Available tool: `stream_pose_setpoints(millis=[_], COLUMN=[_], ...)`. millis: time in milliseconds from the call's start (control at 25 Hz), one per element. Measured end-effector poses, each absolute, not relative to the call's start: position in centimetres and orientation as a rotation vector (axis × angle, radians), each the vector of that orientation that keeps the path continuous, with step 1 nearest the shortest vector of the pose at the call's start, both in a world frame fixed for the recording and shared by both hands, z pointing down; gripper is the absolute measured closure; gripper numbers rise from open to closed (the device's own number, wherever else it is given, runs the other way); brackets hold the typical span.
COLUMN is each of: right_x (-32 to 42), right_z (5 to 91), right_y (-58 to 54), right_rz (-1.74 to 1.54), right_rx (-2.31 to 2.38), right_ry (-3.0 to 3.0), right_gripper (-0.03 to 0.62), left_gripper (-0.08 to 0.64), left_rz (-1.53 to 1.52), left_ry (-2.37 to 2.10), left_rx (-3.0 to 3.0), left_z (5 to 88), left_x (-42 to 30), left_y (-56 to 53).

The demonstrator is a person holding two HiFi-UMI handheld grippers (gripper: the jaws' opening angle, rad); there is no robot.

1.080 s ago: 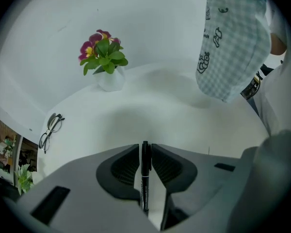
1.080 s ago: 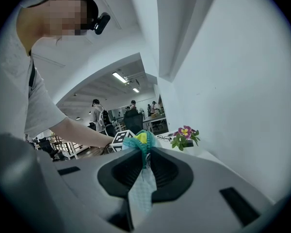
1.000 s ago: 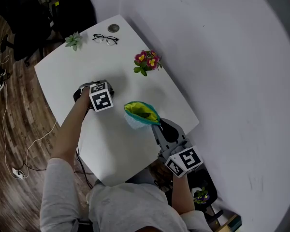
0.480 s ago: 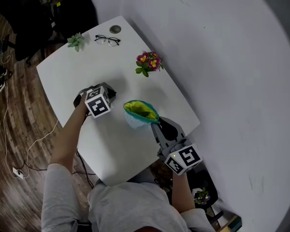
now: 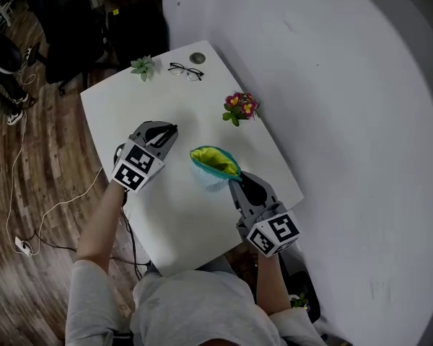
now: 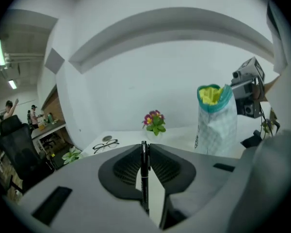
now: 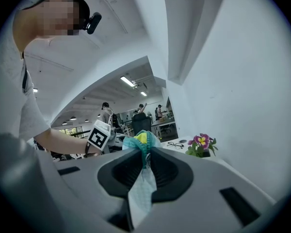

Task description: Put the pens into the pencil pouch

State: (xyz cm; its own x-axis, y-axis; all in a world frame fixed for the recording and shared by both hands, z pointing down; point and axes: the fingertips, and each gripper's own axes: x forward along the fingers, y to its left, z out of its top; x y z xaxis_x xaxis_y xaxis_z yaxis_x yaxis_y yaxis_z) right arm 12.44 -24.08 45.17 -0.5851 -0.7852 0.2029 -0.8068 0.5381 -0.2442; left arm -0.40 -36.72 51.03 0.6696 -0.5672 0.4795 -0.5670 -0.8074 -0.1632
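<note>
The left claw (image 6: 144, 152) clamps a slim black pen (image 6: 144, 178) lengthwise along its jaws. The right claw (image 7: 145, 161) pinches the teal-rimmed checked fabric pouch (image 6: 217, 125), which stands ahead-right of the left claw.

A white table (image 5: 175, 222) stands beside a pale wall (image 5: 332, 85). At its far end lie black-rimmed glasses (image 5: 185, 71), with a round grey disc (image 5: 197, 58) set in the top just beyond them and a small green plant (image 5: 142, 66) near the far corner. A pot of pink and yellow flowers (image 5: 240, 107) sits near the wall-side edge. A white cable (image 5: 22, 246) trails over the wood floor (image 5: 43, 157), and a dark office chair (image 5: 65, 34) stands beyond the table
</note>
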Motion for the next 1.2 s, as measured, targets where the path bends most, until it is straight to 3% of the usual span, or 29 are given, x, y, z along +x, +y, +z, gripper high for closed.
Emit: stream_pose_setpoints(millis=[400,840,1200], right_x=[9.1,7.7,6.8], right_z=[43.8,44.0,42.9], right_y=[-22.7,-20.8,-19.8], right_rz=[0.442,0.428,0.398], right_rx=[1.307,1.250,1.218], right_ry=[-2.750,-2.761,-2.801], right_gripper=[0.529,0.529,0.529], left_gripper=[0.486,0.486,0.486], left_rz=[-0.188,0.389,0.598], left_ry=[1.323,1.338,1.209], left_rx=[-2.919,-2.847,-2.848], left_z=[41.1,30.5,27.9], left_x=[-5.4,-5.6,-2.1], left_y=[-31.3,-25.9,-23.5])
